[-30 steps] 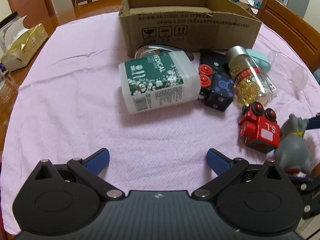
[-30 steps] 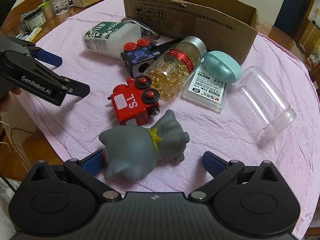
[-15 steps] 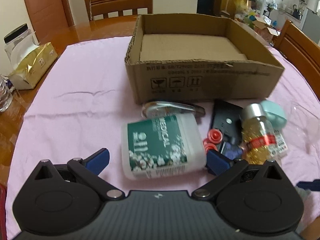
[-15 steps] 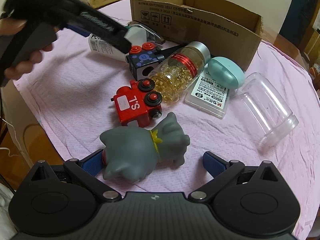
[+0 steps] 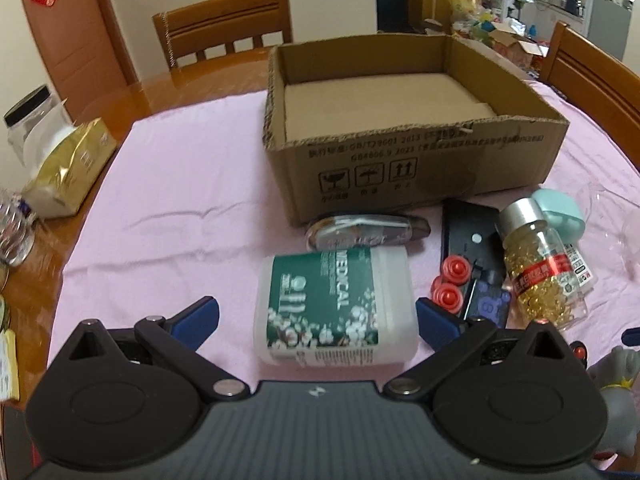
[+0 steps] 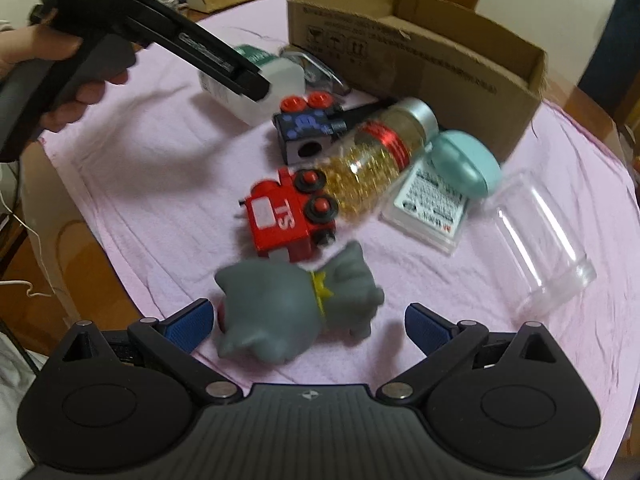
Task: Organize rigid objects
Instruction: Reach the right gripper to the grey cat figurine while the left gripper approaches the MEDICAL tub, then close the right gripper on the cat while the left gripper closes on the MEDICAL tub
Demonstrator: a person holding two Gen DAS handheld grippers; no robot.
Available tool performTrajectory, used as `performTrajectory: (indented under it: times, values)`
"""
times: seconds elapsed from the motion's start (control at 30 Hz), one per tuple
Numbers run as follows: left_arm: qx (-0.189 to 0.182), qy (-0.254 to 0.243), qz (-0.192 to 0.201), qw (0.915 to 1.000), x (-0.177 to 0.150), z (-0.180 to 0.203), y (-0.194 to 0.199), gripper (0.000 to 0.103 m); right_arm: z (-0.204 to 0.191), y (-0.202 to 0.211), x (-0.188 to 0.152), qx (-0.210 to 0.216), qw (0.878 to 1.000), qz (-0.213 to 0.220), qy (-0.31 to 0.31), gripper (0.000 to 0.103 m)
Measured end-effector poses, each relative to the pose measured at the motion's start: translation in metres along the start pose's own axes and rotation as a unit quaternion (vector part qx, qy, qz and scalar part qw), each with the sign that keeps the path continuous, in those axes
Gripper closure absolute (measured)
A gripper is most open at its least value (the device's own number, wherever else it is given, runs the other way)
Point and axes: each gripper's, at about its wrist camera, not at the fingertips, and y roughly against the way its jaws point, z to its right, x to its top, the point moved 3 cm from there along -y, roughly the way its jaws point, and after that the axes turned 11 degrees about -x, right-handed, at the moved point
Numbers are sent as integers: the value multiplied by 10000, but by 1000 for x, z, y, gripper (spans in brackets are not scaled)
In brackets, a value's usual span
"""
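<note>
A white bottle with a green MEDICAL label [image 5: 336, 304] lies on the pink cloth, between the open fingers of my left gripper [image 5: 316, 314]. Behind it stands an empty cardboard box [image 5: 416, 168]. My right gripper [image 6: 306, 320] is open around a grey toy animal [image 6: 296, 312] lying on its side. Beyond it are a red toy train [image 6: 288, 216], a blue toy block with red knobs [image 6: 308, 128], a bottle of golden capsules [image 6: 372, 160], a teal case [image 6: 468, 164] and a clear jar [image 6: 540, 240]. In the right wrist view, the left gripper [image 6: 244, 80] reaches over the white bottle [image 6: 280, 80].
A silver pouch [image 5: 364, 232] and a black flat item [image 5: 468, 236] lie against the box front. A gold tissue pack [image 5: 64, 168] and a jar [image 5: 28, 124] sit at the left table edge. Wooden chairs [image 5: 224, 28] stand behind. The pink cloth [image 5: 168, 208] is bare on the left.
My left gripper moved forward and now straddles the white MEDICAL bottle. My right gripper shifted slightly closer around the grey toy. Both stay open.
</note>
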Motion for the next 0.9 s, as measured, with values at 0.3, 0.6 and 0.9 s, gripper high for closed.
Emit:
performTrajectory:
  times: [0.3,0.6,0.9]
  values:
    - [-175,-139,43,9997,2,-1,-6,2,-10,3,8,-50,9994,56,352,23]
    - [-407,-24,-118,9991,5,-2,-14,20,3,17,6,-253,9995,-17,-174,24]
    - [-273,356,-198,9988,4,-15,-7,20,40,16,-1,-789,9895,-227,-1187,24]
